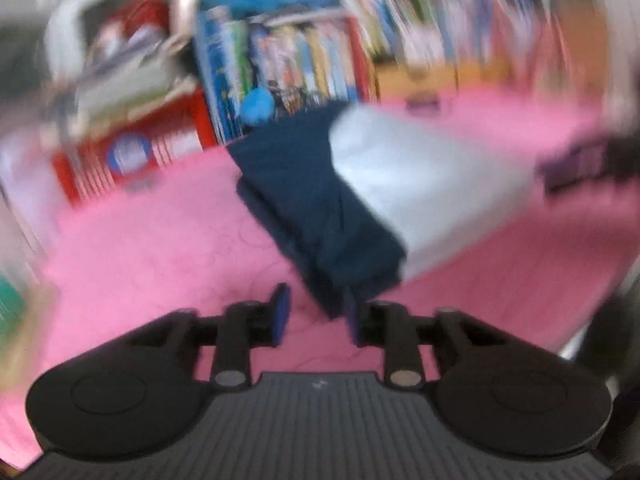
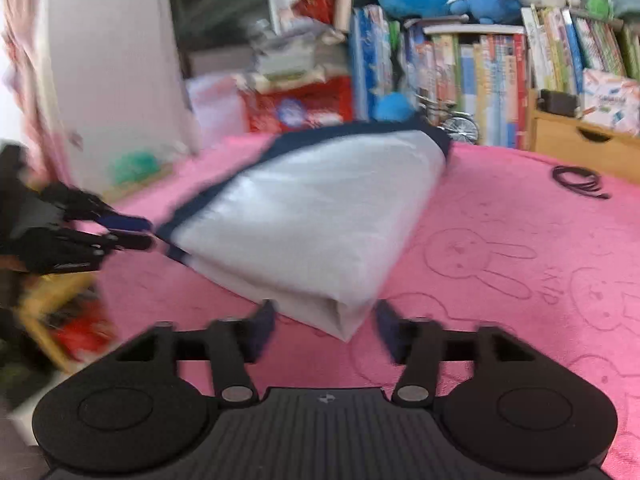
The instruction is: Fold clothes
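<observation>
Right wrist view: a folded white-and-navy cloth garment (image 2: 312, 216) is seen on the pink blanket (image 2: 500, 280), its corner just before the right gripper (image 2: 325, 330), held open and empty; the left gripper (image 1: 316, 316) likewise.

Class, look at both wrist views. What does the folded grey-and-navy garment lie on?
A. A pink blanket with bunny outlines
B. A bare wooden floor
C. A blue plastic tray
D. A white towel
A: the folded garment rests on a pink blanket with bunny outlines pressed into it, visible in the right wrist view.

One folded garment (image 2: 304, 216), two tongs (image 2: 324, 328), one cable (image 2: 578, 182).
</observation>
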### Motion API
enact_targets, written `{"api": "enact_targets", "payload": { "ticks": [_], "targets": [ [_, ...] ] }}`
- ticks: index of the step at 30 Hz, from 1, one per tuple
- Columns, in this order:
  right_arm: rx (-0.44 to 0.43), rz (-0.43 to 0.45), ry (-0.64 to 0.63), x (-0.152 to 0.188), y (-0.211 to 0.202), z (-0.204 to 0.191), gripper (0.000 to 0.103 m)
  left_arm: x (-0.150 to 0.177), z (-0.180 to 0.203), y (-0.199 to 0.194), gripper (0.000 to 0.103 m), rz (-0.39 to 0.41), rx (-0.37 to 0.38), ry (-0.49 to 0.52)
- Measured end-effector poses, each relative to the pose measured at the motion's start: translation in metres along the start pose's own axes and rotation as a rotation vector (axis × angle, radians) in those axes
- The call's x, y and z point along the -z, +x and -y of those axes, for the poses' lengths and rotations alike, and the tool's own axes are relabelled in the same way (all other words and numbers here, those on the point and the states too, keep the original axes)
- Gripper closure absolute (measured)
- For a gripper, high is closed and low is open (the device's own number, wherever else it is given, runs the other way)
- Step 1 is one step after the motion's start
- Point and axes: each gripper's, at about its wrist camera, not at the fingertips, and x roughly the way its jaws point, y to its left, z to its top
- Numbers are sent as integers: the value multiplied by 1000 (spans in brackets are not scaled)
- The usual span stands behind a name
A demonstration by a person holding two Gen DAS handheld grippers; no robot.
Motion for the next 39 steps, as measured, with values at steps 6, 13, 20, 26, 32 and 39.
{"api": "enact_targets", "payload": {
  "ticks": [6, 13, 20, 26, 32, 39],
  "targets": [
    [-52, 86, 267, -41, -5, 71, 25, -34, -94, 41, 45, 89, 321, -629],
    [-36, 23, 424, -67, 72, 115, 24, -48, -118, 129, 46, -10, 269, -756],
    [-68, -30, 373, -68, 119, 105, 14, -40, -120, 163, 46, -61, 320, -821],
    [-126, -11, 393, -74, 136, 103, 34, -37, -111, 174, 73, -70, 361, -809],
    [-146, 47, 530, -75, 118, 118, 68, -58, -90, 174, 85, -55, 430, -735],
    [-53, 111, 492, -81, 49, 134, 68, -92, -32, 194, 83, -50, 596, -650]
  ]
}}
